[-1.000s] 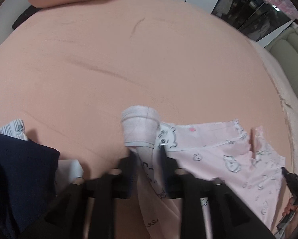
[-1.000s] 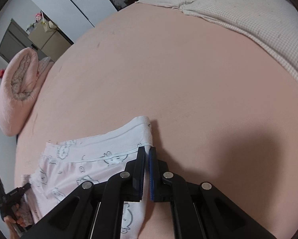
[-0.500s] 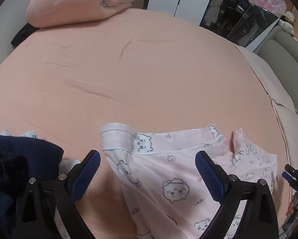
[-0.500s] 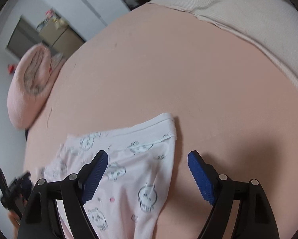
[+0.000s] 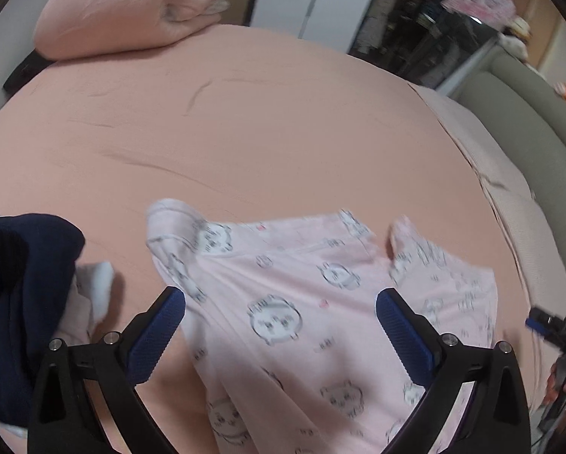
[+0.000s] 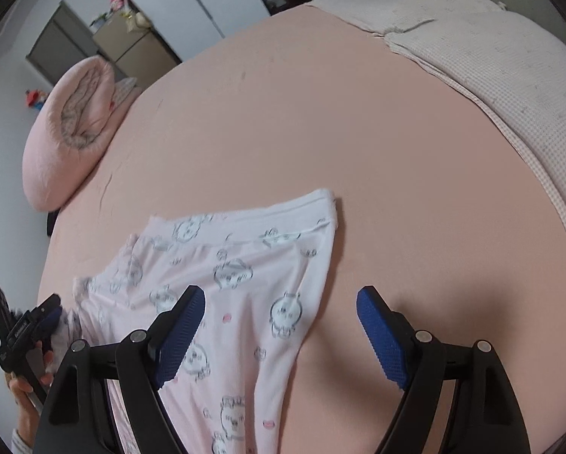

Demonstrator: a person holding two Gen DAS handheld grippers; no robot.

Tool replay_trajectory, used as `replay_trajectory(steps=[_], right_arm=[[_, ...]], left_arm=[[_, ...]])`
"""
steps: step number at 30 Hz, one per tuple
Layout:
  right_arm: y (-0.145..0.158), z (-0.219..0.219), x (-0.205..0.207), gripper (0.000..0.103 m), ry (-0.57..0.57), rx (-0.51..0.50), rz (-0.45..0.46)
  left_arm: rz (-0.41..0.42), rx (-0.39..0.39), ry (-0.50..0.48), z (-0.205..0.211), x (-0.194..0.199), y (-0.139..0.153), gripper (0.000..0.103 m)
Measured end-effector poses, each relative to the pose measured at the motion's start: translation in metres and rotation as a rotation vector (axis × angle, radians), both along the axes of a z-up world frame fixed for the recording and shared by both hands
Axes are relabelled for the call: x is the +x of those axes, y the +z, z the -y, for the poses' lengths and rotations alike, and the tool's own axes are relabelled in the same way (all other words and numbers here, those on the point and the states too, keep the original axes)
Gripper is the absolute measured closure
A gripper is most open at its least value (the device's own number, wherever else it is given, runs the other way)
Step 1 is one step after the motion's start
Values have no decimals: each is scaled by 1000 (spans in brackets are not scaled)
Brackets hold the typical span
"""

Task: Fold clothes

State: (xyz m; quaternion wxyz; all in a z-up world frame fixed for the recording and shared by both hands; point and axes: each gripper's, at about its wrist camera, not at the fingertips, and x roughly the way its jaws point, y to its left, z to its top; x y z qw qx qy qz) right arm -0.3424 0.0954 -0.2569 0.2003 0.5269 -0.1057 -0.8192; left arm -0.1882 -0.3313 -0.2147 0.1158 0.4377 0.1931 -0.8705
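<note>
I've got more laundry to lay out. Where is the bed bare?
Bare sheet runs from the pajamas up to the rolled duvet, and right of the pajamas toward the waffle blanket. Crowded: near edge, with the navy garment beside the pajamas.

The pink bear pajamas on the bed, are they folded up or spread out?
Spread out. The pajamas lie mostly flat across the bed, wrinkled, with no neat fold showing.

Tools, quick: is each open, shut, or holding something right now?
Left tool: still opening, holds nothing; pink printed garment lies loose below.
Right tool: open, holds nothing; same garment below it.
</note>
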Motion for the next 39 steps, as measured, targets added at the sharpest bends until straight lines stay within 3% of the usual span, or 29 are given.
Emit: replay_trajectory(steps=[5,10,18,23,26,32,39], right_arm=[[-1,-8,21,20,20,-48,24],[-8,-15,40,20,37,-49,52],[-13,-20,57,20,63,-34,71],[-17,-18,65,20,81,-30,91],[-24,-23,69,20,66,-104,160],[-41,-47,86,20,-31,-298,302],[-51,-51,120,20,-21,-318,287]], left_arm=[[7,-77,-84,-39,6,-4,0],[9,-94,-148,-72,19,-4,0],[30,-308,-306,-129,32,-3,0],[54,-312,-337,-143,40,-6,0],[67,-337,-359,-152,42,-10,0],[72,-526,-410,-180,59,-14,0],[30,-641,-414,-207,76,-11,0]])
